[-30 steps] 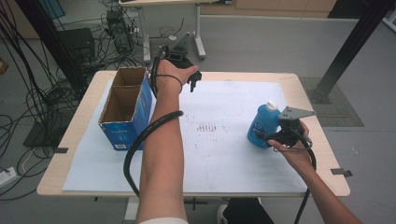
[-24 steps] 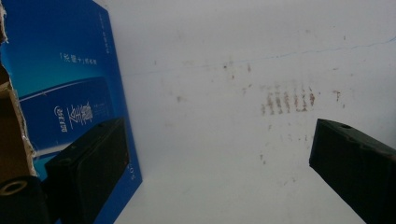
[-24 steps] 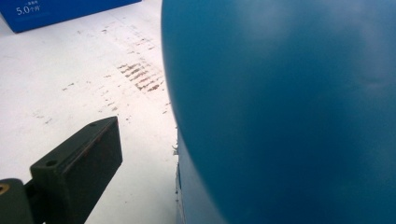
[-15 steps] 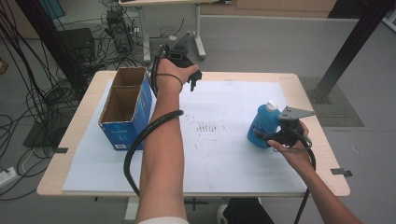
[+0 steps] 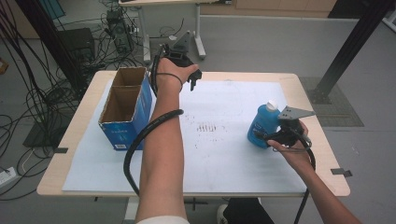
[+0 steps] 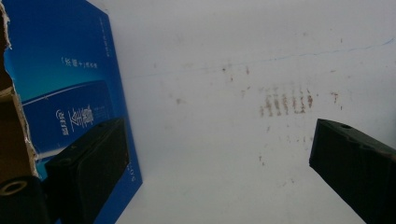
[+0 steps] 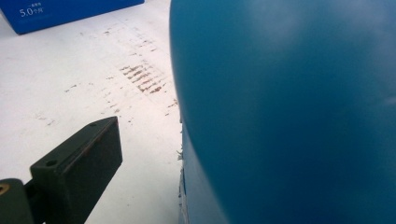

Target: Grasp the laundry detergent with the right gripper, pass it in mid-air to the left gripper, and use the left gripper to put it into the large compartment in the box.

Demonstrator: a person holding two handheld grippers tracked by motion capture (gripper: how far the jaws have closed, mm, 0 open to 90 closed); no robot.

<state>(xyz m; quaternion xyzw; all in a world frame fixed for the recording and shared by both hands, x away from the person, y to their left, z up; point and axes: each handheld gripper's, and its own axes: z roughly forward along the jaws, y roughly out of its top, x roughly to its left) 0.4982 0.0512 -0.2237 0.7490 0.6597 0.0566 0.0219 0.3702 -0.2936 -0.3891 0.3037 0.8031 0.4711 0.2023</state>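
We see the wooden table (image 5: 84, 140) covered by a white sheet (image 5: 219, 154) with some brown marks in the middle, and compared with the pictures from one second and half a second ago, almost nothing is moved: both arms, the box and the bottle keep the same places. At the left side of the sheet stands the open blue cardboard box (image 5: 125, 112), upright, with two empty compartments. The blue bottle (image 5: 262, 123) with the white cap stands upright at the right part of the sheet, well apart from the box. Our right gripper (image 5: 275, 135) is against this bottle; in the right gripper view the blue body (image 7: 289, 112) is very close beside one black jaw, but the other jaw is hidden, so we cannot tell if the jaws already press on it or are only around it. Our left gripper (image 5: 189, 77) hangs over the far edge of the table, just beside the box, and in the left gripper view its jaws stand wide apart with nothing between them. Because nothing has shifted, we judge that the grasp on the bottle is only being settled, and the lift toward the box is not yet begun.
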